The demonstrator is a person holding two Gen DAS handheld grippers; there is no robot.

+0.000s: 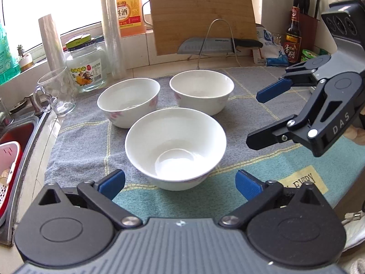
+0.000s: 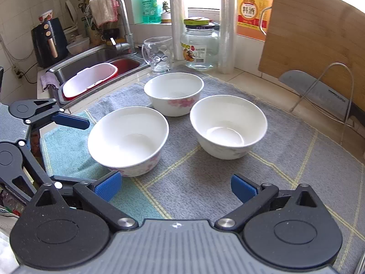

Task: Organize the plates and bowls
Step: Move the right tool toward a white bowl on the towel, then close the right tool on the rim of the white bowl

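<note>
Kitchen table [image 1: 262, 77] by a sink, spread with a checked cloth [image 1: 86, 141]: three white porcelain bowls [image 1: 175, 146] are clustered upright, just apart. Both the left hand-held gripper [image 1: 180, 182] and right hand-held gripper [image 2: 175, 187] are held wide, empty. Glazed and breakable, each bowl is judged best pinched at its rim.

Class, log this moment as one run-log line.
left gripper: open, empty | right gripper: open, empty | three bowls upright, unstacked on cloth | none grasped
</note>
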